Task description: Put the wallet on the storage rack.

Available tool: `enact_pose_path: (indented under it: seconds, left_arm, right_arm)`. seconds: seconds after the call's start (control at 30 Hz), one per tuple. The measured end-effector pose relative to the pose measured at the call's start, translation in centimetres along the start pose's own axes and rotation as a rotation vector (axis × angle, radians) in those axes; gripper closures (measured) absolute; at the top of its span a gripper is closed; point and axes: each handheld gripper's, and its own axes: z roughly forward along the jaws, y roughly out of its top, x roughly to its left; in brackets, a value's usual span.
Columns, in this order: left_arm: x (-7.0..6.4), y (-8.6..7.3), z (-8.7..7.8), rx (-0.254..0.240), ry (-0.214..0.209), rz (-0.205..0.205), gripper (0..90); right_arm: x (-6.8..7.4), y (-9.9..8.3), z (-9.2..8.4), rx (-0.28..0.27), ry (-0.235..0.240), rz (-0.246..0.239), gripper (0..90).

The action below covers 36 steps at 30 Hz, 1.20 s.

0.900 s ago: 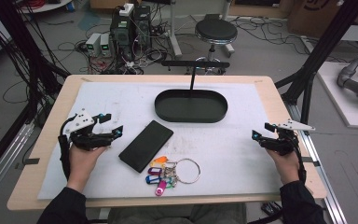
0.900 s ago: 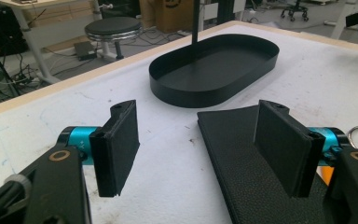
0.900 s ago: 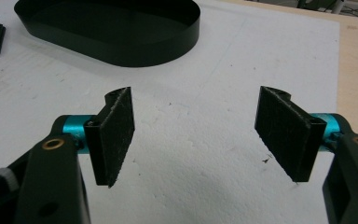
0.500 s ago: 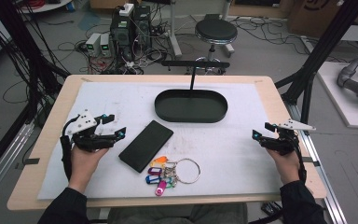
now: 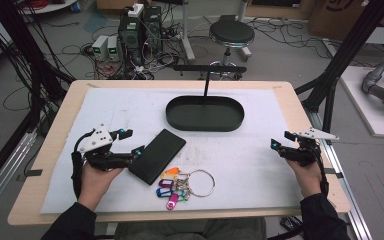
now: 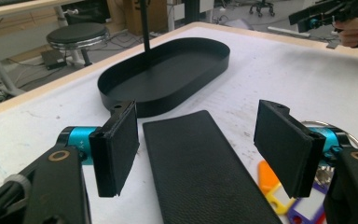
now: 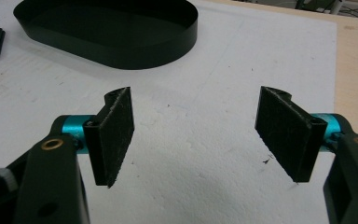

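Bench (image 5: 300,100) w/ white mat over most of it, wood rim showing at all edges. Black oval tray (image 5: 205,114) sits centre-rear on the mat, a thin black post rising from its rear wall; nothing lies in the tray as far as the left gripper view shows.

Black flat case/phone-like slab (image 5: 157,155) lies diagonal, left of centre, nearer the front edge, well apart from the tray. Textured top per left gripper view (image 6: 200,168).

Key ring w/ coloured tags (image 5: 180,185) just right of the slab's front end, near front edge; orange, yellow, purple tags peek in at right of the left gripper view.

Left gripper (image 5: 132,142) is low over the mat at front-left, jaws wide apart, nothing held. Slab's left end lies between the two pads (image 6: 116,147); can't tell if lower jaw touches the slab edge.

Right gripper (image 5: 280,141) near the right edge, well apart from everything, jaws wide apart, bare mat between them (image 7: 196,140), nothing gripped.
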Motion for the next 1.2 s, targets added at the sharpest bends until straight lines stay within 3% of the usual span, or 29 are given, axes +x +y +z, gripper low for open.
enact_pose_path:
  seconds: [0.33, 0.67, 0.83, 0.9, 1.0, 1.2]
  left_arm:
    - [-1.9, -1.3, 0.1, 0.036, -0.039, -0.010, 30.6]
    - [-3.9, -2.5, 1.8, 0.110, -0.095, 0.012, 31.7]
    - [-4.9, -3.2, 2.1, 0.166, -0.087, 0.067, 36.4]
    - [-5.6, -3.5, 2.2, 0.202, -0.068, 0.122, 37.5]
    - [-5.9, -3.7, 2.2, 0.223, -0.056, 0.152, 39.3]
    - [-6.8, -4.4, 2.7, 0.302, -0.029, 0.260, 42.9]
  right_arm:
    - [0.0, 0.0, 0.1, 0.002, -0.002, 0.004, 28.7]
    - [0.0, 0.0, 0.0, 0.001, 0.000, 0.000, 28.7]
    - [0.0, 0.0, 0.1, 0.002, 0.000, 0.001, 28.7]
    - [0.0, 0.0, 0.1, 0.003, 0.000, 0.001, 28.7]
    - [0.0, 0.0, 0.2, 0.004, -0.001, -0.001, 28.7]
    - [0.0, 0.1, 0.3, 0.002, 0.000, -0.003, 28.7]
